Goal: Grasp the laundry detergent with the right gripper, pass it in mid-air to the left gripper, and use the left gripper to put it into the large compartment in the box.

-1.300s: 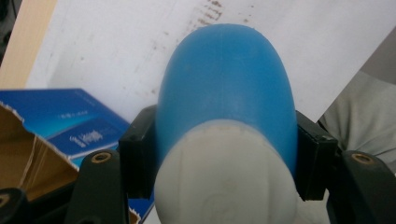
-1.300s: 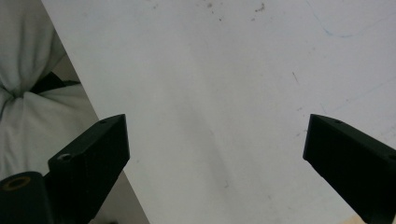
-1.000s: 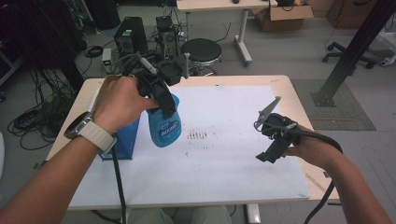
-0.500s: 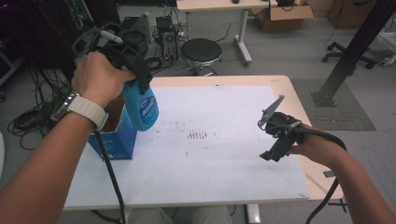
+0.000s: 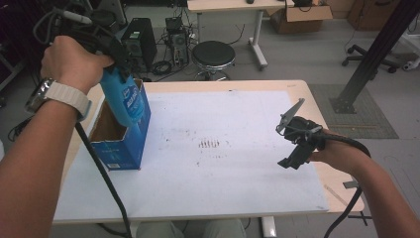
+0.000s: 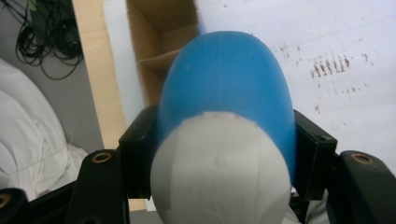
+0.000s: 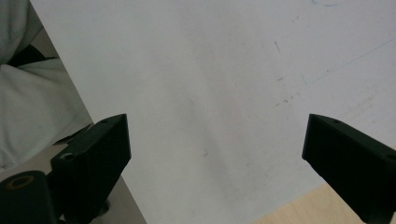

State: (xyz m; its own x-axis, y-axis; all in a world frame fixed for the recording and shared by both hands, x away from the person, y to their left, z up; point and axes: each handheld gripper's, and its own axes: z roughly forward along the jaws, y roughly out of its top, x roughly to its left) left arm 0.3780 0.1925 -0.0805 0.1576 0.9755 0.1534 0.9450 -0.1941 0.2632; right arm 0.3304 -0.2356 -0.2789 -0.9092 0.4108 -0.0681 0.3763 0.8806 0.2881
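- My left gripper (image 6: 219, 154) has its jaws clamped on the blue spray bottle (image 5: 126, 99), one pad on each side of the body just under the white cap (image 6: 219, 182).
- I hold the bottle in the air at the far left of the table, its base above the open top of the blue cardboard box (image 5: 121, 144).
- My right gripper (image 7: 215, 154) has its jaws wide apart with nothing between them; it hangs over the white sheet (image 5: 237, 183) at the right side, well apart from the box.
- I judge the step in hand is to put the bottle down into the box. To do it well I should bring the base over the middle of the opening, keep the bottle upright, go down slowly so it does not catch the cardboard rim, and loosen the grip only when it stands on the bottom.
- The box is light, so the free gripper could steady it if it slides.
- Count: one spray bottle, one box, one white sheet, two grippers, one table (image 5: 317, 94).
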